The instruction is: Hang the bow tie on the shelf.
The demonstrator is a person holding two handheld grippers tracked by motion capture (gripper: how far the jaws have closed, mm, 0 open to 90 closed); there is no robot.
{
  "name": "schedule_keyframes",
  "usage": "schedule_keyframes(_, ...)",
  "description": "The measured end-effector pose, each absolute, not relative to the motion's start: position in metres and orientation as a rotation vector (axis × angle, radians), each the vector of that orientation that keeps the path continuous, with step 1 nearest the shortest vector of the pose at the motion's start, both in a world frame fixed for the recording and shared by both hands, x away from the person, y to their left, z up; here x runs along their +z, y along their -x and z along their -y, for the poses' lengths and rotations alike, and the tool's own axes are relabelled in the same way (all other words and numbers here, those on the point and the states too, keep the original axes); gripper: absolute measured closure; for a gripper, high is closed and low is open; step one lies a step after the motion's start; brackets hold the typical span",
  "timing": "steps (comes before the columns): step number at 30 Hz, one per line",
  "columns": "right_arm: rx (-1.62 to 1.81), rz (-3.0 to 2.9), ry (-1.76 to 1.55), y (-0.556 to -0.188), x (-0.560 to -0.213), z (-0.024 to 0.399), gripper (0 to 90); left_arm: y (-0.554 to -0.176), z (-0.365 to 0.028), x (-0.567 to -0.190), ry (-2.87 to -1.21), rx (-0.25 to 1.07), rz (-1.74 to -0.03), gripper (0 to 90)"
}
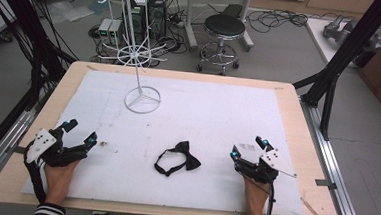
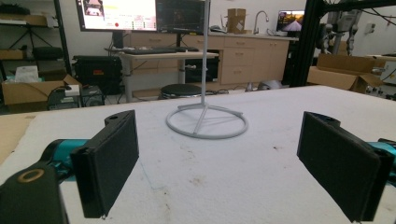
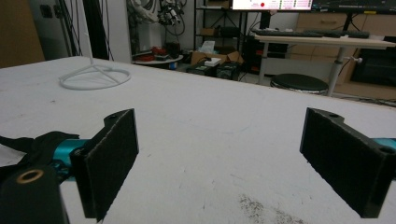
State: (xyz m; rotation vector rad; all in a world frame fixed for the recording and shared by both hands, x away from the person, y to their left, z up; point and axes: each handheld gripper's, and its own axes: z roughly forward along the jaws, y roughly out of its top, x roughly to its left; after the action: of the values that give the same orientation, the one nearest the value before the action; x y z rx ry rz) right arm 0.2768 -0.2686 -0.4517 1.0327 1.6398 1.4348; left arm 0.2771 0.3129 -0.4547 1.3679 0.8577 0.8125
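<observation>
Foam-covered table (image 1: 228,105) amid lab clutter

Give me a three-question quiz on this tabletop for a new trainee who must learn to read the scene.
1. True or false: the black bow tie hangs on the white wire stand.
2. Which claw lies nearer the bow tie: the left claw or the right claw?
3. How do the jaws of both claws stand: A) shut on the bow tie, B) open with nothing between them, C) shut on the stand?

Key:
1. False; it lies flat on the white mat, between the hands.
2. The right claw.
3. B.
</observation>
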Motion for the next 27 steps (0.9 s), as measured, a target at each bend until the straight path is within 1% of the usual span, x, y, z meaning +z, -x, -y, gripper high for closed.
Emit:
schedule_keyframes(13, 1.426, -1.643, -1.020, -0.2772, -0.4516, 0.2683, 10.7, -0.2767, -0.3126, -0.4549, -1.361, 0.814, -0.854, 13.5)
schedule_keyframes(27, 1.431, -1.630, -1.026, -0.2766, -0.4518, 0.2686, 10.7, -0.2794, -0.3130, -0.4538, -1.364, 0.799, -0.888, 13.3)
